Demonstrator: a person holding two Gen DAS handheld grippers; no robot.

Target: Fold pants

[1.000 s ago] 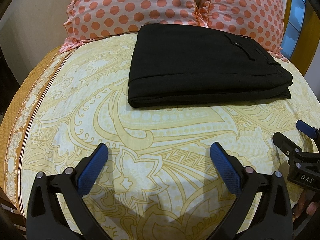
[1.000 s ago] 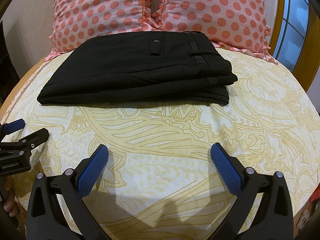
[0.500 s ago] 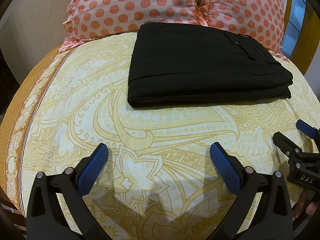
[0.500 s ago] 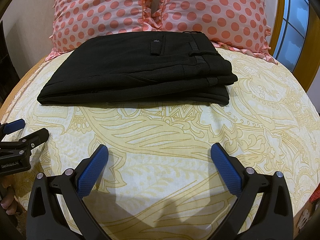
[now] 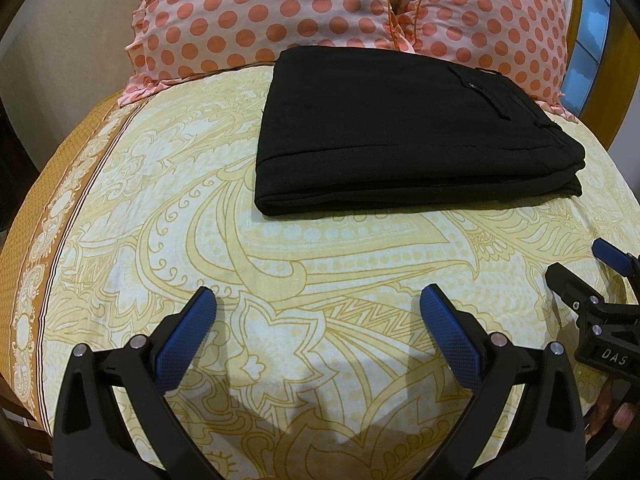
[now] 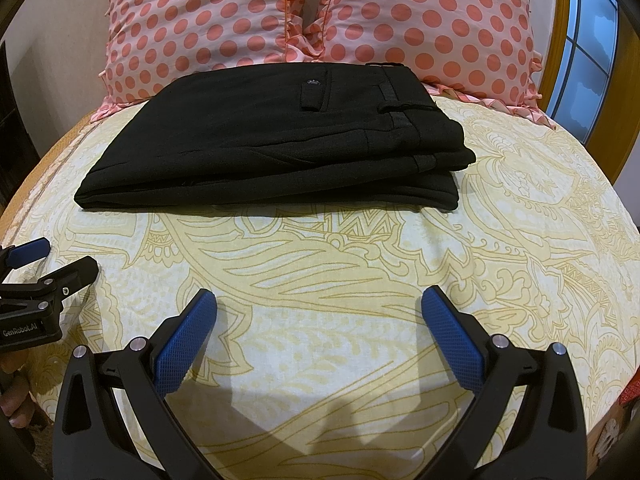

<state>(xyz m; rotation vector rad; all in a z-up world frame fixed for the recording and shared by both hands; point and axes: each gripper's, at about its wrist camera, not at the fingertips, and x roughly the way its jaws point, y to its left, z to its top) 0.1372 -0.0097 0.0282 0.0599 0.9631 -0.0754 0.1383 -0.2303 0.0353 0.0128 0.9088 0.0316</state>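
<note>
Black pants [image 5: 400,128] lie folded in a neat rectangle on the yellow patterned bedsheet [image 5: 280,248], near the pillows. They also show in the right wrist view [image 6: 280,140], waistband to the right. My left gripper [image 5: 318,300] is open and empty, held above the sheet well short of the pants. My right gripper [image 6: 320,302] is open and empty, also short of the pants. Each gripper shows at the edge of the other's view: the right gripper [image 5: 592,264] and the left gripper [image 6: 52,258].
Two pink pillows with orange dots [image 6: 320,16] stand behind the pants. A wooden-framed window [image 6: 588,48] is at the right. The sheet's brown border [image 5: 32,248] marks the bed's left edge.
</note>
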